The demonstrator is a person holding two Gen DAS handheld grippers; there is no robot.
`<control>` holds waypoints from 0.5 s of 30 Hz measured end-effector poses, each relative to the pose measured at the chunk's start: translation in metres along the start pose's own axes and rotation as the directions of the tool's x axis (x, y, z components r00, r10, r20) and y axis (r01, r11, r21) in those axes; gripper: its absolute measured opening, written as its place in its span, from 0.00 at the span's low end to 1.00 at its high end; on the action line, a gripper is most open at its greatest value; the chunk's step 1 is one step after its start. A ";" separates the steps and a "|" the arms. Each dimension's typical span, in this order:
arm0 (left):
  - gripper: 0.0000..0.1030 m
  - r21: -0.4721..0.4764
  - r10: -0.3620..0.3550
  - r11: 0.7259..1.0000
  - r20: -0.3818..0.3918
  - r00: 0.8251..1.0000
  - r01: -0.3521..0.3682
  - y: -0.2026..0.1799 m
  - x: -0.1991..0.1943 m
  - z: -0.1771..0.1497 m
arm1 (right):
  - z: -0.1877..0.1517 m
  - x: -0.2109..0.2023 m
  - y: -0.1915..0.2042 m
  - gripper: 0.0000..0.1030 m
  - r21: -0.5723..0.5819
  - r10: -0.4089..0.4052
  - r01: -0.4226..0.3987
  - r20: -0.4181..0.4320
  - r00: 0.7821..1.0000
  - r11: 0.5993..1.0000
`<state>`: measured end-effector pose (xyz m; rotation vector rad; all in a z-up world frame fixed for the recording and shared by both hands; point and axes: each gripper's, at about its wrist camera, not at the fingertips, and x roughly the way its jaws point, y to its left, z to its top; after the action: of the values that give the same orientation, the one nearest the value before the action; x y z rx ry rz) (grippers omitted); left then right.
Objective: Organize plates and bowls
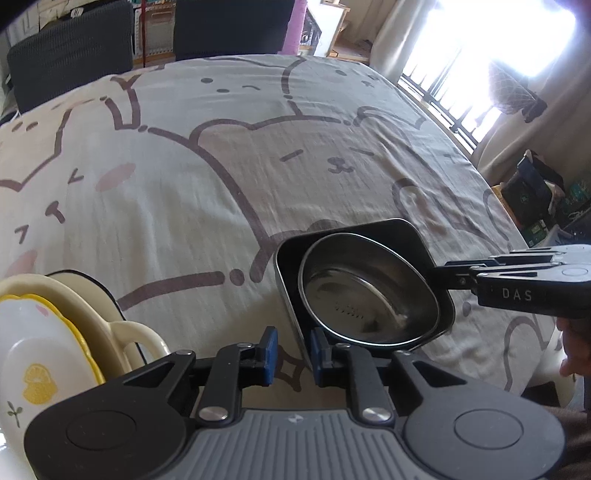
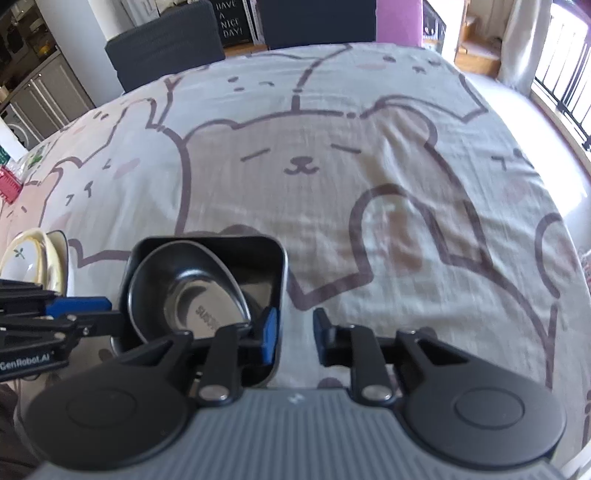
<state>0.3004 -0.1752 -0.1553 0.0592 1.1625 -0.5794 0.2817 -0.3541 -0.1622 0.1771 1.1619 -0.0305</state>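
One round steel bowl (image 1: 364,301) nested in one square black tray (image 1: 399,230), just ahead of left gripper (image 1: 291,350); jaws narrowly parted, empty. Right gripper (image 2: 295,332) beside tray, likewise parted, empty. Glossy ceramic dishes (image 1: 33,347) stacked left; exact count unclear.

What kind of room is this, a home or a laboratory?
Probably a home dining area: a table under a cartoon bear tablecloth, dark chairs behind it, and kitchen cabinets at the left.

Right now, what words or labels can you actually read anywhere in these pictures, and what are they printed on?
"DAS" on the right tool body, cut off.
"GenRobot.AI" on the left tool body; first letter unclear.
"HAVE A NICE DAY!" on the black sign behind the table.
Stamped lettering inside the steel bowl: too blurred to read.
Boxes by the window: print too small.
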 end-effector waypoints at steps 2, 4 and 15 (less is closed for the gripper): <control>0.13 -0.018 -0.011 1.000 0.003 1.000 0.011 0.000 0.001 0.001 | 0.002 0.001 -0.002 0.15 0.004 0.028 -0.028 -0.003 1.000 1.000; 0.11 -0.032 -0.014 0.999 0.008 1.000 0.014 0.001 0.003 0.003 | 0.003 0.001 -0.001 0.04 -0.009 0.044 -0.044 -0.002 0.999 0.999; 0.09 -0.169 -0.062 0.984 0.002 0.998 0.062 0.015 0.016 0.007 | 0.007 0.007 -0.002 0.05 -0.025 0.069 -0.069 -0.005 0.998 0.997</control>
<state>0.3170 -0.1710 -0.1700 -0.1220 1.2165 -0.5332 0.2910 -0.3568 -0.1664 0.1946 1.1589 0.0458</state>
